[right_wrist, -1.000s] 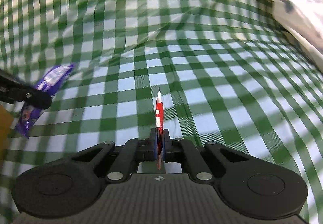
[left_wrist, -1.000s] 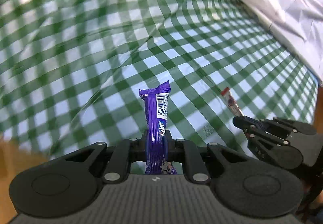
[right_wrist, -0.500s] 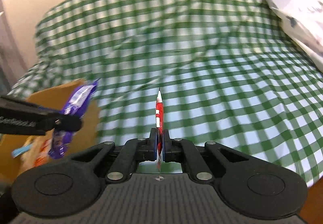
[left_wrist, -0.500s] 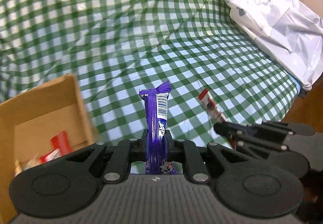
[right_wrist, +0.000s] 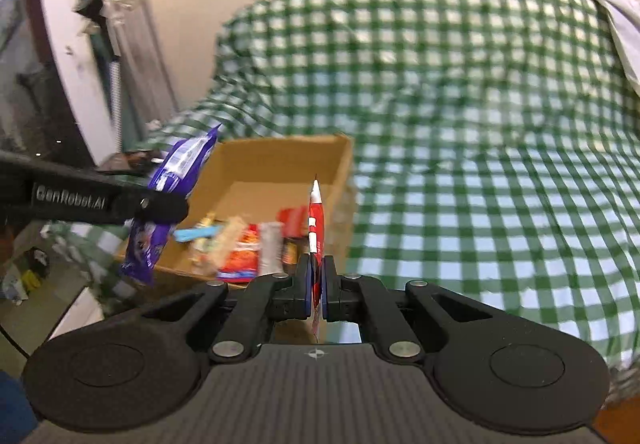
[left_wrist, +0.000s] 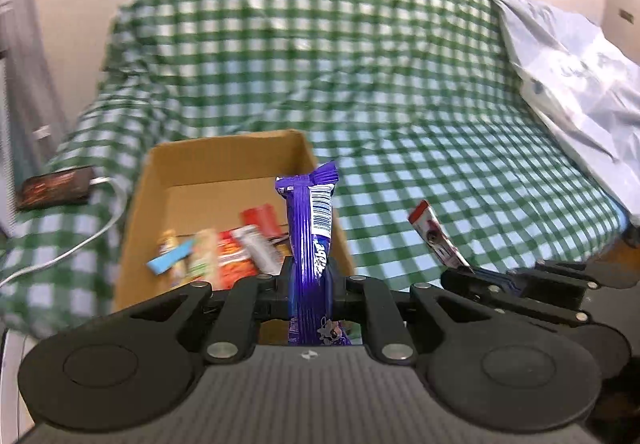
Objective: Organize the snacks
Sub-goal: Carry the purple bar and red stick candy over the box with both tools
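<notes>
My left gripper [left_wrist: 308,276] is shut on a purple snack bar [left_wrist: 310,228] that stands upright between its fingers; the bar also shows in the right wrist view [right_wrist: 168,200]. My right gripper [right_wrist: 316,284] is shut on a thin red and white snack packet [right_wrist: 315,220], seen edge-on; the packet also shows in the left wrist view [left_wrist: 434,238]. An open cardboard box [left_wrist: 224,160] sits on the green checked cloth just ahead of both grippers, also in the right wrist view [right_wrist: 280,156]. It holds several snack packets [left_wrist: 224,248].
A green checked cloth [left_wrist: 400,104] covers the sofa-like surface. A crumpled white plastic sheet [left_wrist: 572,84] lies at the right. A dark flat device [left_wrist: 56,188] with a white cable [left_wrist: 80,244] lies left of the box. A white door and frame [right_wrist: 76,64] stand at the far left.
Both grippers have drawn back and swung left with their snacks still held. The cardboard box has come into full view, just ahead of them.
</notes>
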